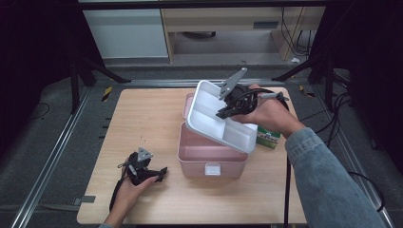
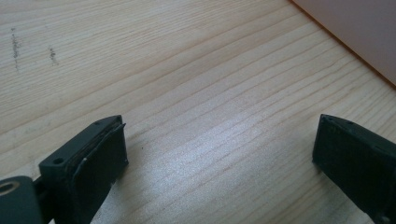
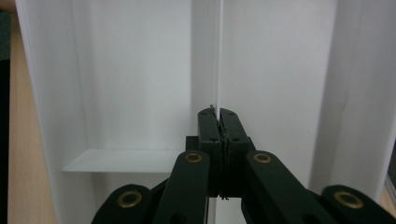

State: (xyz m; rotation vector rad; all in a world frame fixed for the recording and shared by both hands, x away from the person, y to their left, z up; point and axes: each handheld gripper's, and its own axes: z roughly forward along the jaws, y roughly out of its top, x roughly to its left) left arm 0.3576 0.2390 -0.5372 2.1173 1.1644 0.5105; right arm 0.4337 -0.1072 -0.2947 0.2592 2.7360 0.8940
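Observation:
A pink box stands open in the middle of the wooden table. Tilted above it hangs a white divided tray, its far end higher. My right gripper is shut on one of the tray's thin inner dividers; in the right gripper view the jaws pinch that white divider edge-on. My left gripper rests on the table left of the box, open and holding nothing. The left gripper view has its fingers wide apart over bare wood, with the pink box at the upper right corner.
A small green and white packet lies on the table just right of the box, partly under the tray. Metal rails run along both sides of the table. A cable trails from each gripper toward the near edge.

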